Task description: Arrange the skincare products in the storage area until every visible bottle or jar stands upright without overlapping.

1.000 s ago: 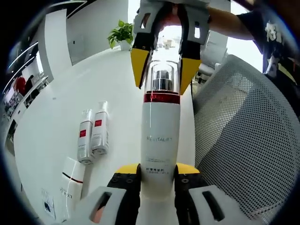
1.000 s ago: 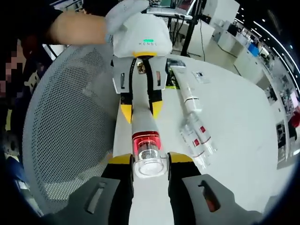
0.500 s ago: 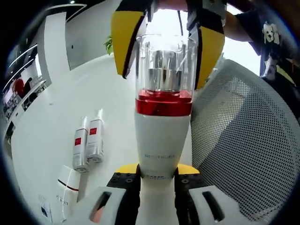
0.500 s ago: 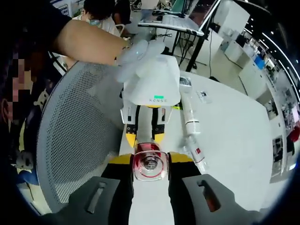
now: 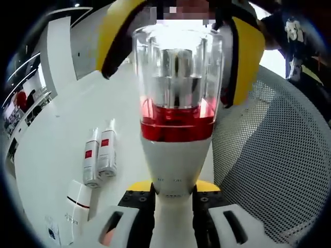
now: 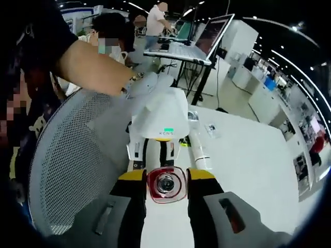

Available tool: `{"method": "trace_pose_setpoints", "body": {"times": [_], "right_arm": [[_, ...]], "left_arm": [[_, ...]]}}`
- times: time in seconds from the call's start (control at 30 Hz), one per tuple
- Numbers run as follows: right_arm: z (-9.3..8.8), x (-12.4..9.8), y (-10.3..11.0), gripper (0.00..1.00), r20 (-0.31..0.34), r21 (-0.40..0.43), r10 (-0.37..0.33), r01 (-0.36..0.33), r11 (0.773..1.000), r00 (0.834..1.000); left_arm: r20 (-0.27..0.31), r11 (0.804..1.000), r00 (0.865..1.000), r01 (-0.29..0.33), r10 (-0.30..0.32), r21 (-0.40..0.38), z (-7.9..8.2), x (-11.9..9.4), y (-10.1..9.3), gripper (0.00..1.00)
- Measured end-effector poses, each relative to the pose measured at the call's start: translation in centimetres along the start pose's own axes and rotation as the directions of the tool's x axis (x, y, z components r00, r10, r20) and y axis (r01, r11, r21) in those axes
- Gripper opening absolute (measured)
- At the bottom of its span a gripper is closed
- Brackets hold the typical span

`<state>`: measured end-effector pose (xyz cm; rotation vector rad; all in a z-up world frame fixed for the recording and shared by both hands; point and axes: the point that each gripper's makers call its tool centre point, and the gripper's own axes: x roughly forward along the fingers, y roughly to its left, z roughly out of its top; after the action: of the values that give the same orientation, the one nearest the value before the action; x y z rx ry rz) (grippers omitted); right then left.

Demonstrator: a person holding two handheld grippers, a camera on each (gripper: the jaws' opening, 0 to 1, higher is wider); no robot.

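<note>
Counted in the left gripper view: one tall white pump bottle [image 5: 176, 155] with red band and clear cap at centre. Two small clear tubes with red labels, side by side on the white table [image 5: 62, 119] toward 9 o'clock: the left tube [image 5: 91, 159] and the right tube [image 5: 107, 155]. One white tube with a dark band [image 5: 76, 204] toward 8 o'clock. One mesh chair [image 5: 274, 170] at 3 o'clock. Two grippers: the left gripper [image 5: 174, 194] at 6 o'clock, the right gripper [image 5: 176, 57] at 12 o'clock.
</note>
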<state>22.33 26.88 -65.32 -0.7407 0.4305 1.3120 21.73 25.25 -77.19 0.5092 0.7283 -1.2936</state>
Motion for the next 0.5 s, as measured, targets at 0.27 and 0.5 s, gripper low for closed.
{"method": "trace_pose_setpoints", "body": {"times": [0.27,0.5], "right_arm": [[-0.2,0.5,-0.6,0.33,0.136,0.262,-0.219,0.178,0.949,0.966],[-2.8,1.2,0.3,0.33,0.111,0.326,-0.211,0.165,0.931,0.971]], "left_arm": [[-0.008,1.0,1.0,-0.021,0.021,0.001,-0.2,0.3,0.4,0.25],[-0.005,0.999,1.0,-0.007,0.007,-0.037,0.0,0.4,0.2,0.28]]}}
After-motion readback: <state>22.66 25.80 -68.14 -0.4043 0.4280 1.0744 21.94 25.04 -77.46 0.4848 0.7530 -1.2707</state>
